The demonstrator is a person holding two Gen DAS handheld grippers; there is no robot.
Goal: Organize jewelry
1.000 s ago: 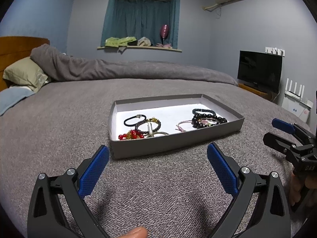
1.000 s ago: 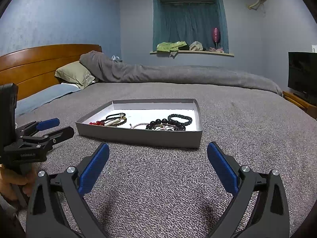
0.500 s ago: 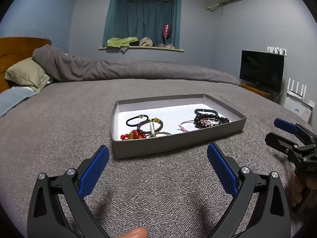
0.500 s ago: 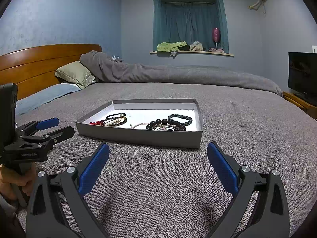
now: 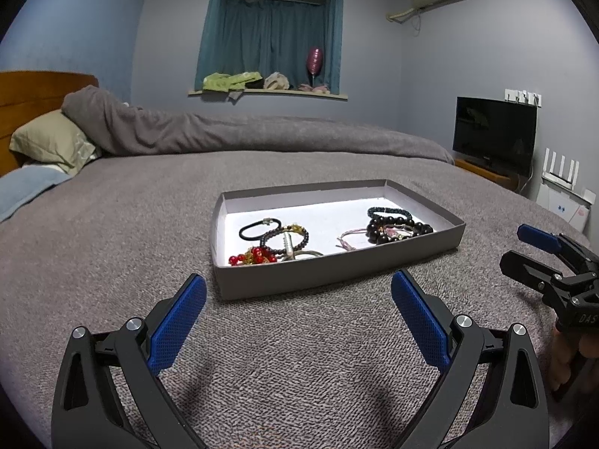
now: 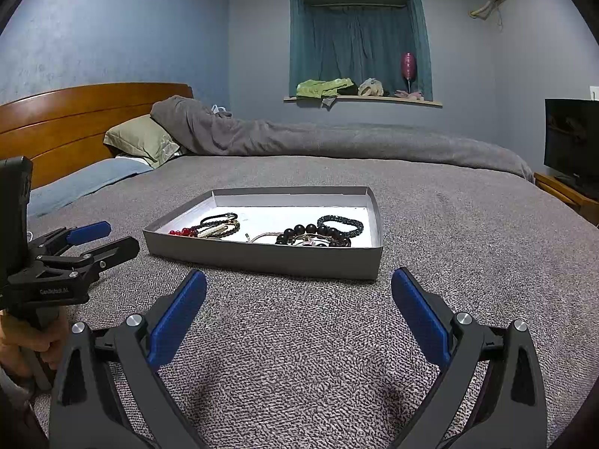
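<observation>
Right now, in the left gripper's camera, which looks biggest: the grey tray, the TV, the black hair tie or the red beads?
Largest to smallest, as they look in the left wrist view:
1. grey tray
2. TV, though it is farther away, so its true size may differ
3. black hair tie and red beads look much alike, so no ranking between them.

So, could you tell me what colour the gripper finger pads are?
Blue pads, clearest in the left wrist view.

Matt grey card tray (image 5: 337,269), rough woven bedspread (image 5: 112,243); glossy dark beads (image 6: 310,230), possibly glass
</observation>
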